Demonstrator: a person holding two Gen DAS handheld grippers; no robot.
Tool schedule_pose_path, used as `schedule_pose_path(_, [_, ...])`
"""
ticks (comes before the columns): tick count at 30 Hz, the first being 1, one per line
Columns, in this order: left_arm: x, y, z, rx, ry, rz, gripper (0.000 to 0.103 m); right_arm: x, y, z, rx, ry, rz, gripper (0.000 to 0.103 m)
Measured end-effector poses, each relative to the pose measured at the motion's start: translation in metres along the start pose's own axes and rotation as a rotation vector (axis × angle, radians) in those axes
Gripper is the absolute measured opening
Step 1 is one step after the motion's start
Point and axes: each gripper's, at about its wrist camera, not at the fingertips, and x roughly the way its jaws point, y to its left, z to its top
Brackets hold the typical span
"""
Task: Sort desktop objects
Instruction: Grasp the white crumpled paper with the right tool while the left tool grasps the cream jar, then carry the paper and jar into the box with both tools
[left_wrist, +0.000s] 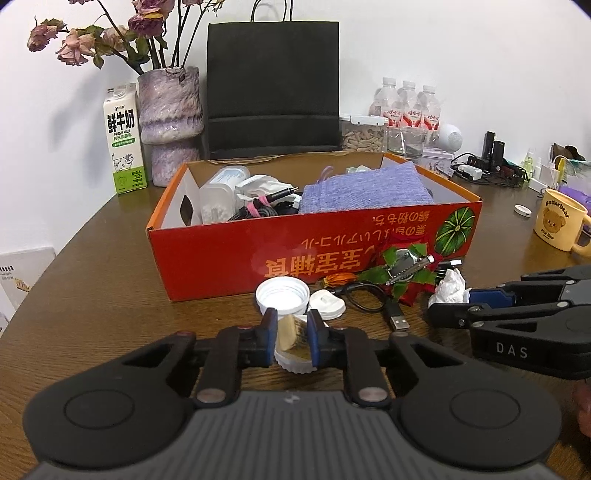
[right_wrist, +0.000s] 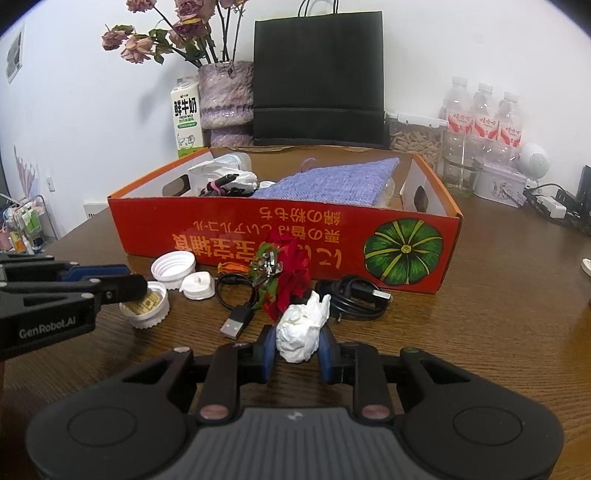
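Observation:
My left gripper (left_wrist: 291, 318) is shut on a small white lid with a gold foil liner (left_wrist: 291, 339), low over the brown table. From the right wrist view that lid (right_wrist: 152, 311) sits at the left under the left gripper (right_wrist: 136, 280). My right gripper (right_wrist: 297, 334) is shut on a crumpled white tissue (right_wrist: 301, 326), which rests on the table. In the left wrist view the right gripper (left_wrist: 455, 303) reaches in from the right onto the tissue (left_wrist: 448, 286). A red cardboard box (left_wrist: 221, 258) stands just beyond, holding a purple cloth (left_wrist: 369, 188) and cables.
In front of the box lie a white screw cap (left_wrist: 282, 295), a small white plug (left_wrist: 327, 304), a black USB cable (left_wrist: 373, 301), a red-and-green ornament (left_wrist: 404, 269) and a coiled black cable (right_wrist: 351, 295). A yellow mug (left_wrist: 559, 219) stands right; milk carton (left_wrist: 123, 140), vase (left_wrist: 170, 122) and black bag (left_wrist: 273, 85) behind.

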Motion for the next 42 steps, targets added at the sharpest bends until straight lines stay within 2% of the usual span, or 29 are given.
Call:
schedule_pose_path(17, [-0.012,-0.002,0.002,-0.001,-0.045,0.000,0.014,-0.009,-0.001,-0.001,0.014,-0.041,-0.002,0.018])
schedule_pose_path(25, [-0.024,-0.002,0.012,-0.011,-0.086,0.003,0.014,-0.022,-0.001,0.006,0.001,-0.097,-0.014,0.018])
schedule_pose_path(34, [-0.032,-0.004,0.063,-0.002,-0.213,-0.001,0.014,-0.043,-0.005,0.057,-0.019,-0.237,-0.038,0.018])
schedule_pose_path(42, [-0.005,-0.005,0.111,-0.043,-0.281,-0.001,0.014,-0.020,-0.007,0.105,-0.022,-0.292,-0.053,0.018])
